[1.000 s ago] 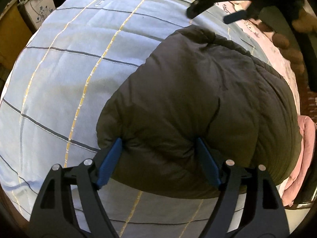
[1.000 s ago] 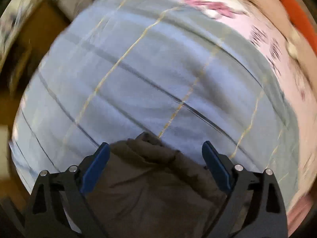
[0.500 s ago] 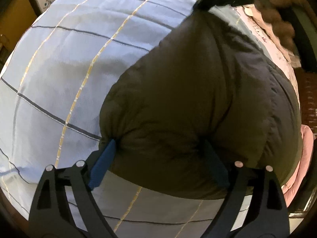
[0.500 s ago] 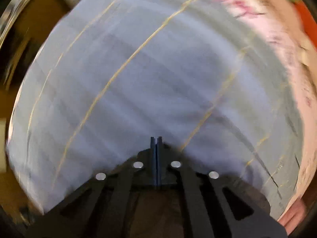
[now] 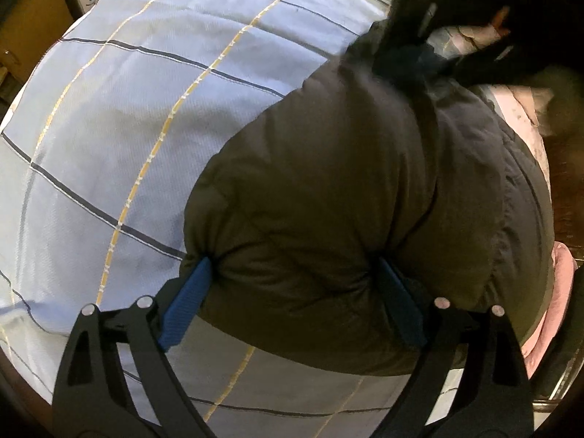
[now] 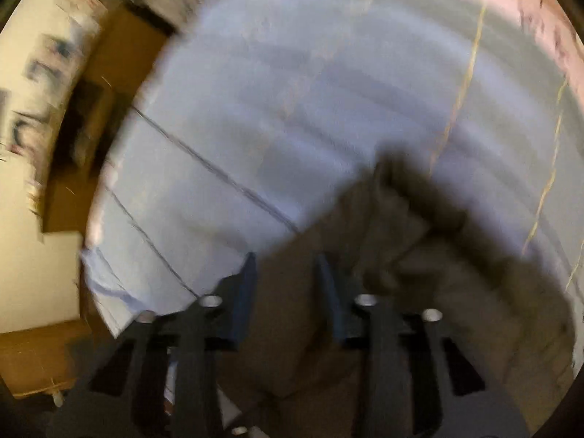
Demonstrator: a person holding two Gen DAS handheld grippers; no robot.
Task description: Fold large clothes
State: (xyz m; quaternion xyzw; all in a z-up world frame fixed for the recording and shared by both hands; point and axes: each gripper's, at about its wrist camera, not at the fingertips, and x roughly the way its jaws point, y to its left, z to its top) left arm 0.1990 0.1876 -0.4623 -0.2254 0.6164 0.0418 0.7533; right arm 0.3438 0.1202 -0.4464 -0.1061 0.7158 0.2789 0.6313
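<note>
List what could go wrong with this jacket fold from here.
1. The left gripper straddles a thick puffy bulge of the jacket with its jaws wide; if they close on so much padding, it may slip out.
2. The right wrist view is motion-blurred and the right gripper has jaws parted over the jacket's edge, so the far end may drop.
3. The jacket lies near the bedsheet edge and could slide off.

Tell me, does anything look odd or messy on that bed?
Nothing is torn or spilled. The dark puffy jacket sits bunched in a lump on the blue checked sheet, and a pink cloth hangs off the bed's edge.
</note>
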